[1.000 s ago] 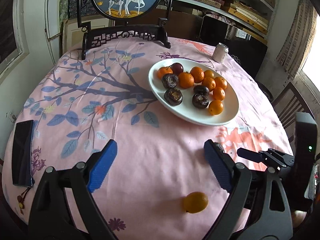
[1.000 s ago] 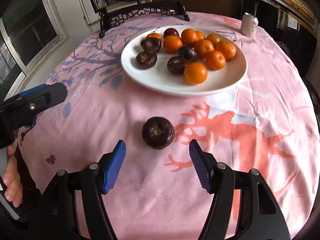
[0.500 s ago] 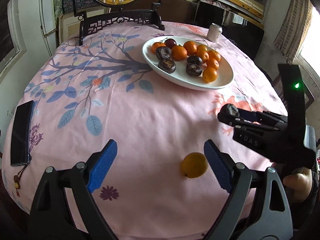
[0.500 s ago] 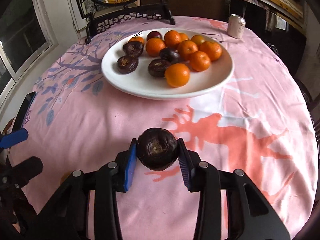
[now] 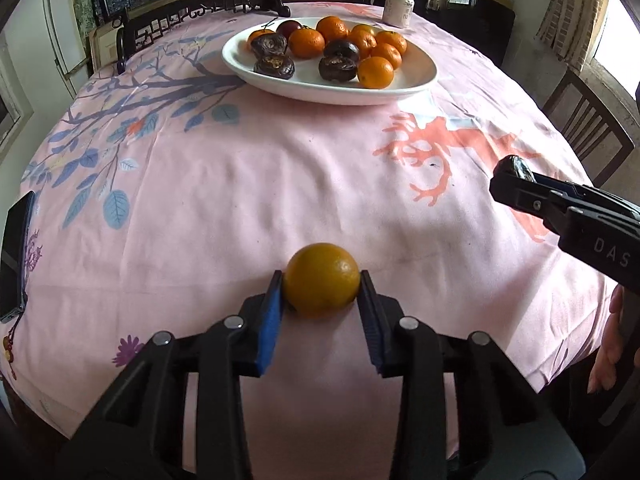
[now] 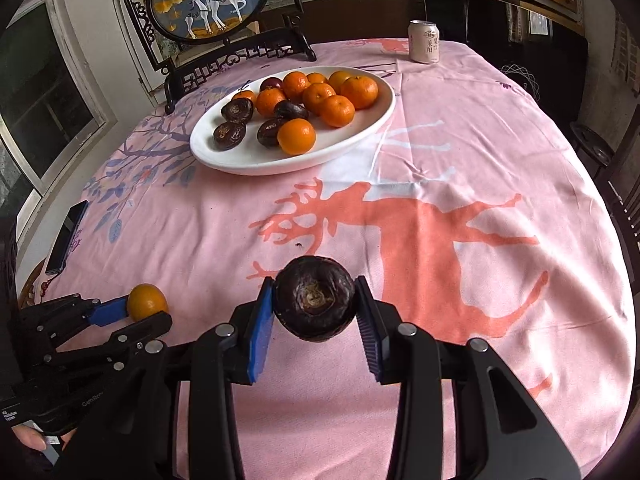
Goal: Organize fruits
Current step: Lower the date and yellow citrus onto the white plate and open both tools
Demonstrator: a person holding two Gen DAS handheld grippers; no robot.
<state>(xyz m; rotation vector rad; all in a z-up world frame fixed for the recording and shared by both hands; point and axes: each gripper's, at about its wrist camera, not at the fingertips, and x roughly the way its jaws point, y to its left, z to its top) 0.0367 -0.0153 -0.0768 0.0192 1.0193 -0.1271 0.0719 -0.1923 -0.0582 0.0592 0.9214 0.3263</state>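
Observation:
A white oval plate (image 5: 328,88) at the far side of the pink tablecloth holds several oranges and several dark purple fruits. Near the front edge, my left gripper (image 5: 320,280) is closing, and its blue pads press both sides of a loose orange (image 5: 321,278) resting on the cloth. In the right wrist view the same orange (image 6: 147,302) sits in the left gripper (image 6: 136,312) at lower left. My right gripper (image 6: 313,284) is shut on a dark purple fruit (image 6: 314,304), held just above the cloth. Its tip (image 5: 516,178) shows at the right of the left wrist view.
A dark phone (image 5: 16,248) lies at the table's left edge. A drink can (image 6: 424,42) stands at the far right, with a framed deer screen (image 6: 212,0) behind the plate. A wooden chair (image 5: 588,128) is beside the table on the right. A person's hand (image 5: 608,356) holds the right gripper.
My left gripper came down and forward around the loose orange and closed on it. My right gripper closed on the dark fruit and has drawn back from the plate with it.

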